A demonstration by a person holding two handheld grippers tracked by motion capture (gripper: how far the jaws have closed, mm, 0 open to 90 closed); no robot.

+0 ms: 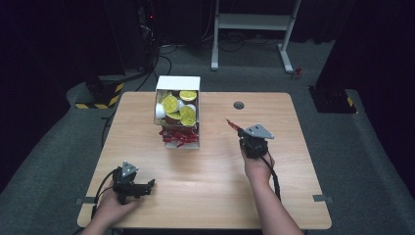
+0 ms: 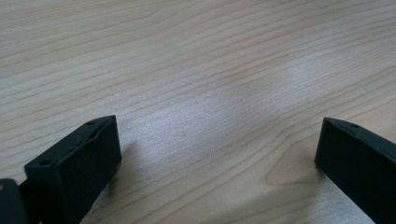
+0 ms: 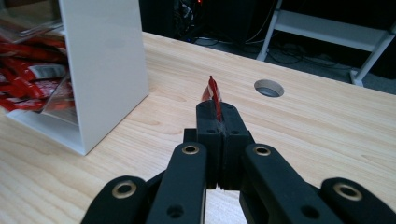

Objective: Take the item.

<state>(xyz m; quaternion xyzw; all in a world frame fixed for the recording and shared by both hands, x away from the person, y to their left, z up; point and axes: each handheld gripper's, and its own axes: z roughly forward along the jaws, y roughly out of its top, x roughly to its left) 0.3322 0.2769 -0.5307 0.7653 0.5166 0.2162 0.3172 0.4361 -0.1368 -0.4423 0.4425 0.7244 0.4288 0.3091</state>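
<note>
- Right gripper point(image 3: 218, 109) clenches 1 red sachet point(image 3: 213, 93) by its end, lifted clear of the white box point(image 3: 105, 65), probably for carrying.
- Left gripper point(image 2: 217, 154) rests released, jaws apart over bare table point(image 2: 196, 56).

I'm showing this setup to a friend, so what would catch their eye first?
Probably the white box at the far middle of the table, stacked with yellow-lidded cups above red packets. Next, the right gripper, right of the box, shut on one thin red packet. The left gripper rests open near the table's front left.

A white box point(image 1: 177, 83) of gold-lidded cups point(image 1: 170, 103) stands on the wooden table point(image 1: 205, 196), near its round hole point(image 1: 239, 105).
</note>
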